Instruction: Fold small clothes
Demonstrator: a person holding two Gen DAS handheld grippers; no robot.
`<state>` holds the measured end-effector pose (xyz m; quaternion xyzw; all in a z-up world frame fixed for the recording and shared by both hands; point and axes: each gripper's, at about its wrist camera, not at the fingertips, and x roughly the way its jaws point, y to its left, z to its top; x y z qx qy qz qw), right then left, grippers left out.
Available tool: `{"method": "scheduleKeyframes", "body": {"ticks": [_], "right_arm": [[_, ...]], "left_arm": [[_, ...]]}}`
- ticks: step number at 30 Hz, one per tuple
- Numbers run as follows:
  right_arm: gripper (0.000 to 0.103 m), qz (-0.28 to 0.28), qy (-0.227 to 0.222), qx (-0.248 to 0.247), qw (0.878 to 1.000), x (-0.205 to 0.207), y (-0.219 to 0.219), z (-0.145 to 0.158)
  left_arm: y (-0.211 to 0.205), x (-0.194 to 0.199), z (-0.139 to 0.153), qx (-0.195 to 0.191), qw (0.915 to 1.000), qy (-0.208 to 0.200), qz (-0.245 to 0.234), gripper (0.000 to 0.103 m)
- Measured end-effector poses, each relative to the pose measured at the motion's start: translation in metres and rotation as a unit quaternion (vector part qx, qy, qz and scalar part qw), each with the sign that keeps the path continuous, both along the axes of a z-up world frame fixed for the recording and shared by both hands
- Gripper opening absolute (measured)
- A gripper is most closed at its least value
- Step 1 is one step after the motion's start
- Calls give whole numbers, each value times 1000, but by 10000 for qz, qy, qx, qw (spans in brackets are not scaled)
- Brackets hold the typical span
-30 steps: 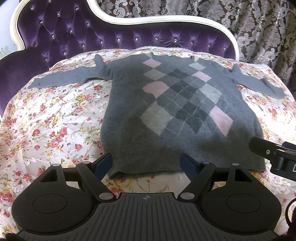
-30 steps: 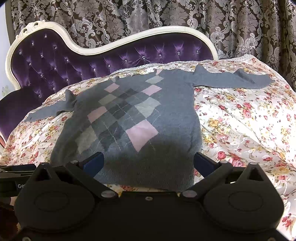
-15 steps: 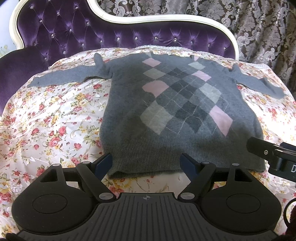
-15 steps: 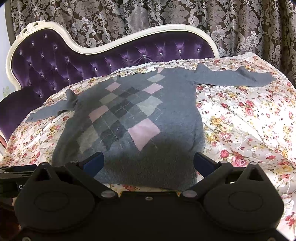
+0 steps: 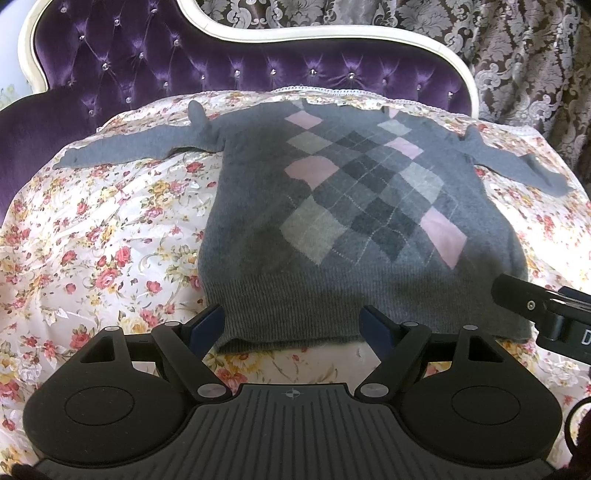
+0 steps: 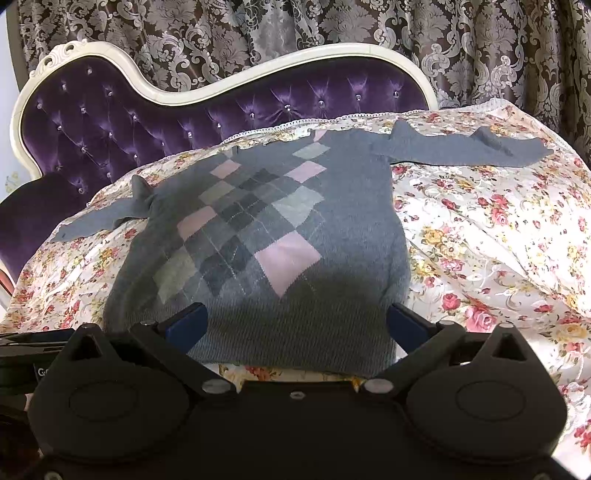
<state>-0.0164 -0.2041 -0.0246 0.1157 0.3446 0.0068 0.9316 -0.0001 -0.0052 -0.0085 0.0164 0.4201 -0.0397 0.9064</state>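
A small grey sweater (image 5: 351, 221) with a pink and grey argyle front lies flat on a floral cloth, both sleeves spread out sideways. It also shows in the right wrist view (image 6: 266, 251). My left gripper (image 5: 293, 325) is open and empty, its blue-tipped fingers just short of the sweater's hem near the left corner. My right gripper (image 6: 295, 321) is open and empty, its fingers straddling the hem near the right corner. The right gripper's body shows at the right edge of the left wrist view (image 5: 546, 314).
The floral cloth (image 5: 96, 236) covers a seat with a purple tufted backrest (image 5: 155, 70) framed in white. Patterned curtains (image 6: 332, 26) hang behind. Bare cloth lies left (image 5: 74, 277) and right (image 6: 498, 240) of the sweater.
Both grippers have crept slightly forward toward the sweater's hem. The sweater has not moved and both grippers stay open.
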Motion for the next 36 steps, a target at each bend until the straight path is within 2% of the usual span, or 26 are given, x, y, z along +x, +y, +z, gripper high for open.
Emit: {"method": "scheduleKeyframes", "body": {"ticks": [9,17,22,26,30,36], "right_arm": [[102,23,108,94,9999,5,-3,-3],[102,94,205,264,9994,20,-18,0],[102,124,369,831,9958,45,-47,1],[102,-139,453,1213,9915,71,-85,0],[102,-484,347,1098,9922,95,-124,1],[102,-1184,57,446,9920,134,-193,-6]], "left_arm": [[3,7,-2,-123,9998,95,-79,79],[6,27,4,-303,9994,-39,-149,79],[2,52,12,-166,9994,-262,-183,79],[-4,78,16,-65,9989,-412,-220,79],[-11,108,15,-20,9987,-464,-217,79],[-21,151,4,-19,9990,-425,-139,79]]}}
